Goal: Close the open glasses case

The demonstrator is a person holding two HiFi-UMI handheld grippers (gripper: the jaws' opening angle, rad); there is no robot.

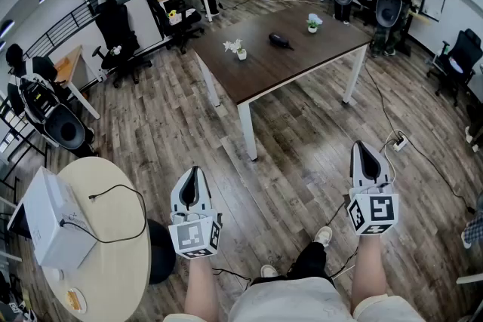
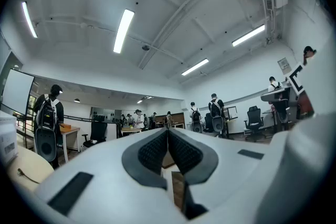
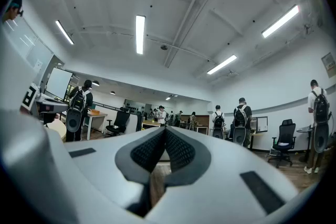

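Wood flooring lies between the person and the dark worktop (image 1: 302,60), where the glasses case (image 1: 280,41) rests between two potted plants (image 1: 240,50), well away from both tongs. Left tongs (image 1: 194,176) and right tongs (image 1: 364,149) are closed, gripping nothing. A round table (image 1: 113,253) stands left.

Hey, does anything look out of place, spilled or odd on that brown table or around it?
Nothing looks spilled or damaged. The brown table holds a dark case between a nearer potted plant and a farther potted plant, both upright. The only oddity is a loose cable trailing over the floor to a power strip.
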